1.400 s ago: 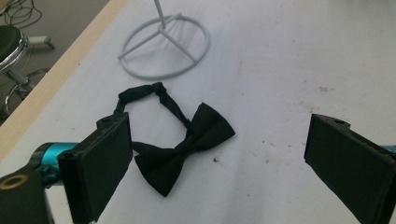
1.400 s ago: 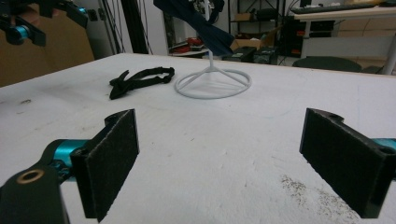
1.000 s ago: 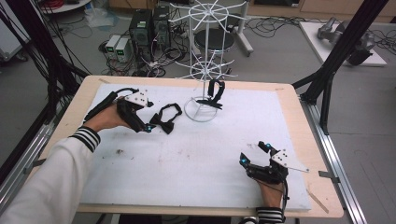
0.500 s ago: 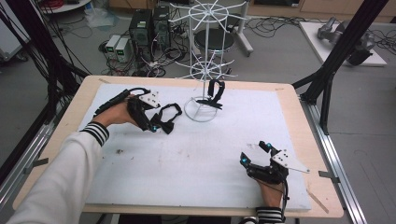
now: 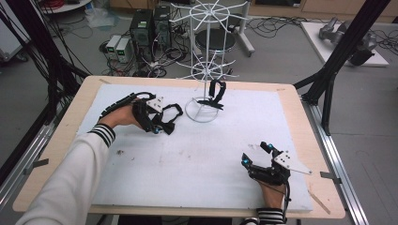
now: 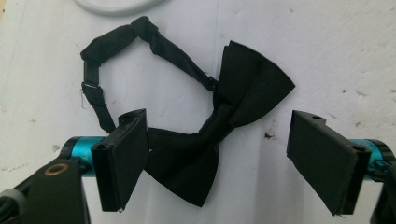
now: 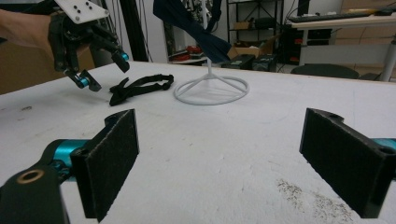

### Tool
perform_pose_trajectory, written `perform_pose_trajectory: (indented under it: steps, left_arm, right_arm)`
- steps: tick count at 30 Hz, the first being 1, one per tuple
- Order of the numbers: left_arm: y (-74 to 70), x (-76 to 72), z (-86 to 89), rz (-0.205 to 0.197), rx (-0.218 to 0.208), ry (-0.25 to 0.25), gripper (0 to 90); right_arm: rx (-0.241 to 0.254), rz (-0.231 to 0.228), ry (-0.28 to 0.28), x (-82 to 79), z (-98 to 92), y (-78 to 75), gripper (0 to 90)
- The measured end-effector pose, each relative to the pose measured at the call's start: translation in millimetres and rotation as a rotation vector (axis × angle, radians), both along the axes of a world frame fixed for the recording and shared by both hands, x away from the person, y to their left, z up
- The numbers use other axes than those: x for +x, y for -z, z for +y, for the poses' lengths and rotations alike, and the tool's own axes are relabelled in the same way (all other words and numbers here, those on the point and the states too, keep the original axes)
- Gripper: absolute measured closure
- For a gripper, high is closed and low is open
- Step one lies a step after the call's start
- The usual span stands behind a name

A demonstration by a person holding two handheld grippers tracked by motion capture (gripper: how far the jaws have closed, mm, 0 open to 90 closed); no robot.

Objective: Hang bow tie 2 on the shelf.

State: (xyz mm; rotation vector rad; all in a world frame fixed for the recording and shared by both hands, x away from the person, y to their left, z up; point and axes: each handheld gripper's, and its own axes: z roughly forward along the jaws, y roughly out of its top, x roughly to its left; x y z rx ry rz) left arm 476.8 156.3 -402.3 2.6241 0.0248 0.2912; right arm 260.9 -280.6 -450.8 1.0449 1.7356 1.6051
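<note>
Your left gripper [image 5: 157, 125] hangs just over the black bow tie [image 6: 219, 121] on the white mat [image 5: 197, 159], jaws spread and just now closing in. The bow's lower wing lies between them, close against one pad [image 6: 123, 156]; the other pad [image 6: 327, 161] stands well clear, so nothing is pinched yet. The tie's strap [image 6: 116, 42] loops away from the jaws toward the white ring base [image 5: 202, 111] of the wire rack [image 5: 209, 42], which stands just beside it. Nothing lies between your jaws and the bow.

Your right gripper [image 5: 257, 157] rests low near the mat's front right corner, well apart from the tie, jaws spread wide with bare mat between them.

By count: two bow ties, one flat on the mat and a second one [image 5: 216, 93] hanging on the rack's lower tier; one rack; two grippers.
</note>
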Motion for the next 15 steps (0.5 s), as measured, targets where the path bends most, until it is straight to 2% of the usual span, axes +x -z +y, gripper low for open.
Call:
perform_pose_trajectory:
  steps: [3, 5, 6, 7, 8, 9, 11, 13, 14, 15]
  left_arm:
    - [2.8, 0.3, -2.0, -0.006, 0.006, 0.0, 25.3]
    - [3.4, 1.0, -3.8, -0.004, 0.023, 0.005, 27.3]
    - [2.3, 2.4, -5.0, -0.019, 0.045, 0.018, 28.0]
    - [2.7, 2.1, -6.7, -0.011, 0.027, 0.011, 28.3]
    - [0.7, 3.4, -8.2, -0.012, 0.038, 0.02, 29.7]
    - [1.1, 2.9, -9.9, -0.001, 0.023, 0.015, 31.9]
    - [-1.2, 4.9, -12.7, -0.017, 0.062, 0.042, 33.1]
    - [-0.3, 5.8, -14.4, -0.003, 0.074, 0.052, 35.2]
    - [1.3, 4.9, -15.2, 0.003, 0.061, 0.041, 35.3]
    - [0.6, 6.2, -15.1, -0.002, 0.084, 0.051, 35.7]
  right_arm:
    - [-0.005, -0.002, 0.001, -0.1, 0.3, -0.1, 11.1]
    - [-0.004, -0.005, -0.002, 0.1, 0.4, 0.0, 11.1]
    - [-0.004, -0.003, 0.001, -0.2, 0.3, -0.1, 11.1]
    - [-0.003, -0.001, 0.0, -0.2, 0.2, 0.1, 11.1]
    - [-0.002, -0.001, 0.001, -0.2, 0.2, 0.0, 11.1]
    - [0.0, 0.0, 0.0, -0.2, 0.2, 0.0, 11.1]
    - [0.0, -0.001, 0.0, -0.2, 0.1, 0.0, 11.1]
    - [0.0, -0.001, 0.0, -0.2, 0.1, 0.1, 11.1]
    - [0.0, -0.002, 0.0, -0.3, 0.0, 0.1, 11.1]
    - [-0.001, -0.002, -0.001, -0.3, -0.2, 0.1, 11.1]
